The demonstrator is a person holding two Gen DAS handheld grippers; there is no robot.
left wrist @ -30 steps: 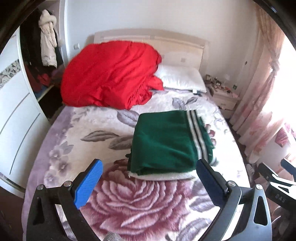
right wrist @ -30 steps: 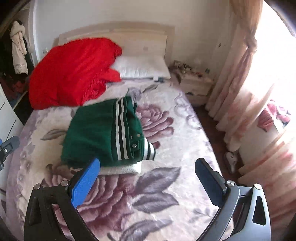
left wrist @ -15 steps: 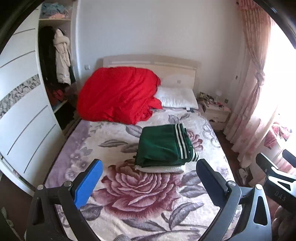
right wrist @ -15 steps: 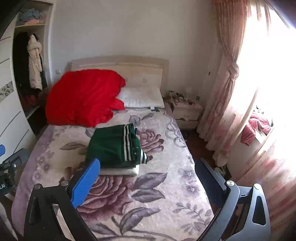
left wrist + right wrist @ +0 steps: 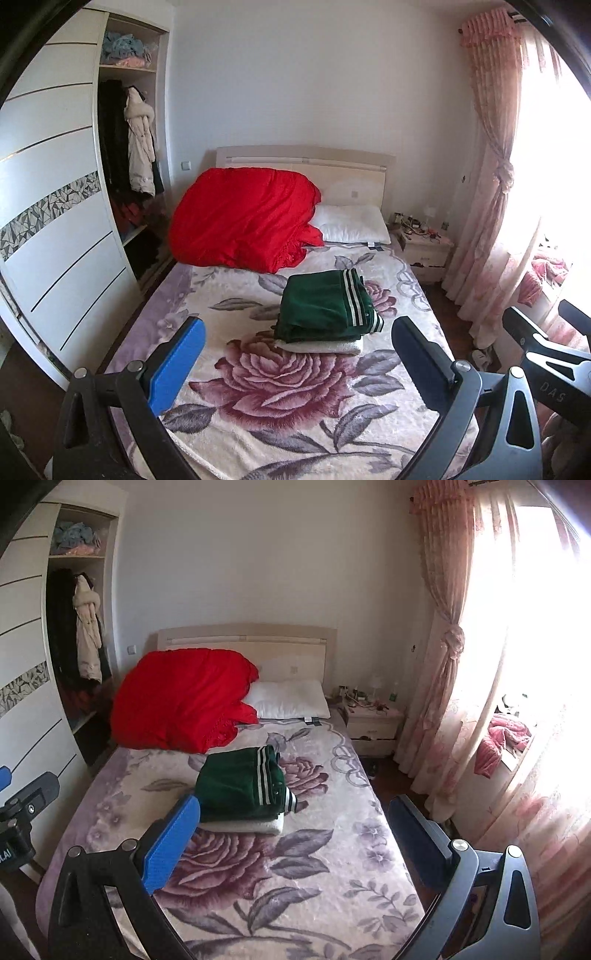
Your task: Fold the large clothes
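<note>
A folded green garment [image 5: 325, 306] [image 5: 240, 782] with white stripes and a pale fleece lining lies in the middle of the bed [image 5: 295, 398] [image 5: 314, 849]. My left gripper [image 5: 297, 362] is open and empty, held well back from the garment near the foot of the bed. My right gripper [image 5: 293, 840] is open too, with nothing between its fingers, and is just as far from the garment. The right gripper's body [image 5: 546, 354] shows at the right edge of the left wrist view, and the left gripper's body [image 5: 22, 812] shows at the left edge of the right wrist view.
A red quilt [image 5: 243, 218] [image 5: 181, 698] is heaped by the headboard beside a white pillow [image 5: 351, 223] [image 5: 290, 699]. A white wardrobe [image 5: 55, 206] with hanging coats stands left of the bed. A cluttered nightstand [image 5: 424, 243] [image 5: 373, 716] and pink curtains [image 5: 491, 192] [image 5: 443, 657] are on the right.
Both grippers have pulled back and risen away from the folded garment, so the whole bed and room now show. The garment has not moved. Both stay open.
</note>
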